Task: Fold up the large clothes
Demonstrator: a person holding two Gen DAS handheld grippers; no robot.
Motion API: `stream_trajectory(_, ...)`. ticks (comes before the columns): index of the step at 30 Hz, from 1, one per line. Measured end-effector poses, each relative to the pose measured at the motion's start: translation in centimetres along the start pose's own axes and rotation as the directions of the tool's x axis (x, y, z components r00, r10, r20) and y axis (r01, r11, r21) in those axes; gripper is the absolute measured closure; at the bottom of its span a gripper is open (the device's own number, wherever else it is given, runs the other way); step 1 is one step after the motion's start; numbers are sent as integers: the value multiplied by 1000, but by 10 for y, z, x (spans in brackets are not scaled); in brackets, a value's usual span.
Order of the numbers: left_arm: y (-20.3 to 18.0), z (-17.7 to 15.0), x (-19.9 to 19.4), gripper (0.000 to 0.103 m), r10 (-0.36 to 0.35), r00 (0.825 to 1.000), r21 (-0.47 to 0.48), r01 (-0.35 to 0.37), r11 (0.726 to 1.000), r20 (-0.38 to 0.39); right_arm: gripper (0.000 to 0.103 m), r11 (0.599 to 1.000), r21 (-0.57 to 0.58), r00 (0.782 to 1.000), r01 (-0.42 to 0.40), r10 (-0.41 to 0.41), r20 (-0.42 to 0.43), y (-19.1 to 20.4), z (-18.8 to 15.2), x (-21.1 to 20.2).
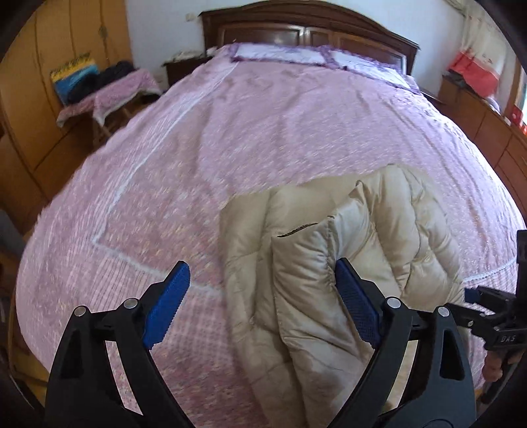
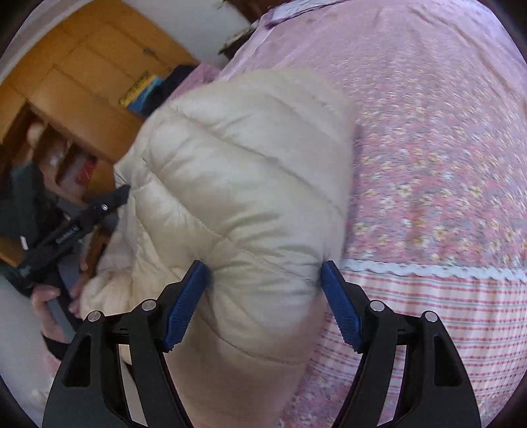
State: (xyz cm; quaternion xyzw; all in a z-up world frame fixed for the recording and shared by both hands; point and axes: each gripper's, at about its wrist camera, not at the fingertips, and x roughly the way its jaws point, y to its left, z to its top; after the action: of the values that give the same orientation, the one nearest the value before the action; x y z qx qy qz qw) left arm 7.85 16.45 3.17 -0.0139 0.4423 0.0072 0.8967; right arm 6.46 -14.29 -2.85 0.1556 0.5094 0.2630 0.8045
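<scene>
Bed (image 1: 280, 131) fills the room, pink flowered cover pulled flat, which gives a broad soft surface for folding; dark wooden headboard (image 1: 306, 29) at the far end, pillows (image 1: 280, 54) just below it. Yellow wardrobe (image 1: 49, 98) along the left wall, a covered stool (image 1: 108, 98) with dark bundles beside it; low cabinets (image 1: 487, 125) on the right. The task's thing, a cream puffer jacket (image 1: 329, 263), lies at the near end of the bed, right of centre, already doubled on itself: one padded panel rides up over another in a ridge, so I judge a fold is part made and not yet pressed down. Left gripper (image 1: 260, 303) hangs over the jacket's left edge with jaws spread wide; its right blue pad (image 1: 357, 309) sits against the raised panel, the left pad over bare bedcover, so nothing is clamped. It looks free to take a fresh hold. Right gripper (image 2: 265, 303) has a thick roll of the jacket (image 2: 250, 184) between its jaws, both pads dented into the padding, so it grips the bulk; likely the wide grasp is there to keep the puffy layers from springing apart. In the right wrist view a person's fingers (image 2: 49, 296) show on the other tool's handle, far left.
</scene>
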Motion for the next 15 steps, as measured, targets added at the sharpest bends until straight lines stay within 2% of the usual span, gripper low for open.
stream_trajectory(6, 40, -23, 17, 14, -25, 998, -125, 18, 992, -52, 28, 993, -119, 999, 17, -21, -34, 27, 9, 20)
stream_trajectory(10, 60, -39, 33, 13, -80, 994, -205, 63, 977, -77, 25, 981, -187, 997, 46, -57, -54, 41, 15, 34)
stream_trajectory(15, 63, -49, 31, 15, -98, 993, -269, 76, 960, -67, 23, 971, -229, 995, 66, -81, -57, 50, 14, 39)
